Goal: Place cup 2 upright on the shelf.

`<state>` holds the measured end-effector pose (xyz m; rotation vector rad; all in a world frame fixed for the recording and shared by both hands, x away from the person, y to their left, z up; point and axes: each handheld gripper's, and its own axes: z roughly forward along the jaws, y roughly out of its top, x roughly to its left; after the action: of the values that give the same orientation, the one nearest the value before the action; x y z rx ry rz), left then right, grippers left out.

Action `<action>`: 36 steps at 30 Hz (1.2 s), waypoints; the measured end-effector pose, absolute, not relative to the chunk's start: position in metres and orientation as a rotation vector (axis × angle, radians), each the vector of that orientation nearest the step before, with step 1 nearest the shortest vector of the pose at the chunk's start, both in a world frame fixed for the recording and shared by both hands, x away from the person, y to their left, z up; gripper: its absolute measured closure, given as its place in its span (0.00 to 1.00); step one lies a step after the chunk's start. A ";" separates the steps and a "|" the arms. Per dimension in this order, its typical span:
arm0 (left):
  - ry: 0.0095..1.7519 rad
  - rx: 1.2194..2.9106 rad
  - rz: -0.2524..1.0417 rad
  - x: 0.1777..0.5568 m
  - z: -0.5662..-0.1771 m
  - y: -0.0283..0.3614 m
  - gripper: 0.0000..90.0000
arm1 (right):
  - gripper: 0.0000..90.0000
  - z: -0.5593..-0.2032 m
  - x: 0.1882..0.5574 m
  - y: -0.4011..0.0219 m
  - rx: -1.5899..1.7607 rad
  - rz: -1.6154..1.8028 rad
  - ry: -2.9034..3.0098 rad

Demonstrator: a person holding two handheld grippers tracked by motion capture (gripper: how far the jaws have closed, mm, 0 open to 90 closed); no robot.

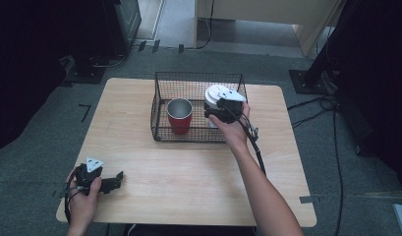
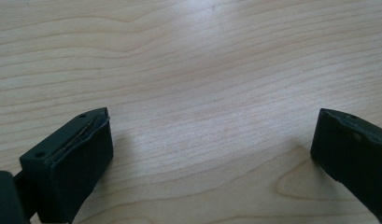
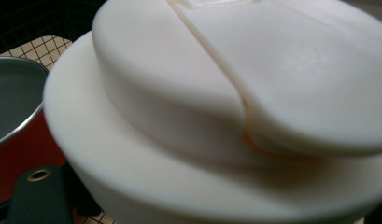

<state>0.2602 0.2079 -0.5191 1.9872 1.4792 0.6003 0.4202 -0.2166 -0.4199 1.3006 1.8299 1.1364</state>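
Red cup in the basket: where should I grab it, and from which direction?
Take the red cup by its rim, coming straight down from above with one jaw inside its open mouth. It stands upright, and the wire basket walls it in, so a sideways approach looks blocked. Favour the rim's left side: the white-lidded container, gripped by the right gripper, crowds the right.

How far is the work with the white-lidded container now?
Done: the red cup stands in the wire basket. In hand: the right claw grips the white-lidded container inside the basket, beside the cup. Left: letting go. The left claw rests open on the table.
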 end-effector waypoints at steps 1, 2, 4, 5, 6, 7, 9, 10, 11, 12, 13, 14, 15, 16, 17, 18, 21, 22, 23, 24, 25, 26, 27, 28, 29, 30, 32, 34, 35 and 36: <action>1.479 1.987 0.600 0.260 -0.519 0.208 0.00 | 0.18 -0.421 0.421 -0.216 1.296 1.127 1.829; 1.479 1.987 0.600 0.260 -0.519 0.208 0.00 | 0.18 -0.421 0.421 -0.216 1.295 1.126 1.829; 1.479 1.987 0.600 0.260 -0.519 0.208 0.00 | 0.18 -0.421 0.421 -0.216 1.300 1.131 1.829; 1.479 1.987 0.600 0.260 -0.519 0.208 0.00 | 0.18 -0.422 0.422 -0.215 1.302 1.133 1.829; 1.479 1.987 0.600 0.260 -0.519 0.208 0.00 | 0.18 -0.422 0.422 -0.215 1.305 1.135 1.826; 1.479 1.987 0.600 0.260 -0.519 0.208 0.00 | 0.18 -0.422 0.423 -0.215 1.311 1.136 1.824; 1.479 1.987 0.600 0.260 -0.519 0.208 0.00 | 0.18 -0.423 0.424 -0.215 1.314 1.134 1.820; 1.479 1.987 0.600 0.260 -0.519 0.208 0.00 | 0.18 -0.424 0.424 -0.215 1.317 1.129 1.819; 1.479 1.987 0.600 0.260 -0.519 0.208 0.00 | 0.18 -0.424 0.424 -0.215 1.322 1.127 1.818; 1.479 1.987 0.600 0.260 -0.519 0.208 0.00 | 0.18 -0.424 0.425 -0.214 1.324 1.125 1.817; 1.479 1.987 0.600 0.260 -0.519 0.208 0.00 | 0.18 -0.424 0.425 -0.214 1.322 1.121 1.817; 1.479 1.987 0.600 0.260 -0.519 0.208 0.00 | 0.18 -0.424 0.425 -0.214 1.325 1.123 1.817; 1.479 1.987 0.600 0.260 -0.519 0.208 0.00 | 0.18 -0.424 0.425 -0.214 1.327 1.125 1.817; 1.479 1.987 0.600 0.260 -0.519 0.208 0.00 | 0.18 -0.424 0.425 -0.214 1.325 1.121 1.820; 1.479 1.987 0.600 0.260 -0.519 0.208 0.00 | 0.18 -0.424 0.425 -0.214 1.325 1.116 1.823; 1.479 1.987 0.600 0.260 -0.519 0.208 0.00 | 0.18 -0.424 0.425 -0.214 1.326 1.114 1.825; 1.479 1.987 0.600 0.260 -0.519 0.208 0.00 | 0.18 -0.425 0.426 -0.214 1.338 1.106 1.832; 1.479 1.987 0.600 0.260 -0.519 0.208 0.00 | 0.18 -0.426 0.426 -0.214 1.340 1.104 1.834; 1.479 1.987 0.600 0.260 -0.519 0.208 0.00 | 0.18 -0.426 0.426 -0.214 1.340 1.103 1.835; 1.479 1.987 0.600 0.260 -0.519 0.208 0.00 | 0.18 -0.426 0.426 -0.214 1.340 1.103 1.836; 1.479 1.987 0.600 0.260 -0.519 0.208 0.00 | 0.18 -0.426 0.426 -0.214 1.340 1.102 1.837; 1.479 1.987 0.600 0.260 -0.519 0.208 0.00 | 0.18 -0.426 0.426 -0.214 1.337 1.098 1.841; 1.479 1.987 0.600 0.260 -0.519 0.208 0.00 | 0.18 -0.427 0.426 -0.214 1.339 1.095 1.844; 1.479 1.987 0.600 0.260 -0.519 0.208 0.00 | 0.18 -0.427 0.427 -0.214 1.339 1.094 1.845; 1.479 1.987 0.600 0.260 -0.519 0.208 0.00 | 0.18 -0.427 0.427 -0.214 1.339 1.092 1.849; 1.479 1.987 0.600 0.260 -0.519 0.208 0.00 | 0.18 -0.427 0.427 -0.214 1.340 1.090 1.851; 1.479 1.988 0.600 0.260 -0.519 0.208 0.00 | 0.18 -0.427 0.427 -0.214 1.341 1.090 1.853; 1.479 1.987 0.600 0.260 -0.519 0.208 0.00 | 0.18 -0.427 0.427 -0.214 1.345 1.090 1.854; 1.479 1.987 0.600 0.260 -0.519 0.208 0.00 | 0.18 -0.427 0.427 -0.214 1.348 1.092 1.854; 1.479 1.987 0.600 0.260 -0.519 0.208 0.00 | 0.18 -0.427 0.427 -0.214 1.349 1.092 1.856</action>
<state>0.2602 0.2079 -0.5191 1.9874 1.4791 0.5999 0.4270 -0.2143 -0.4269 1.3493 1.8556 1.0918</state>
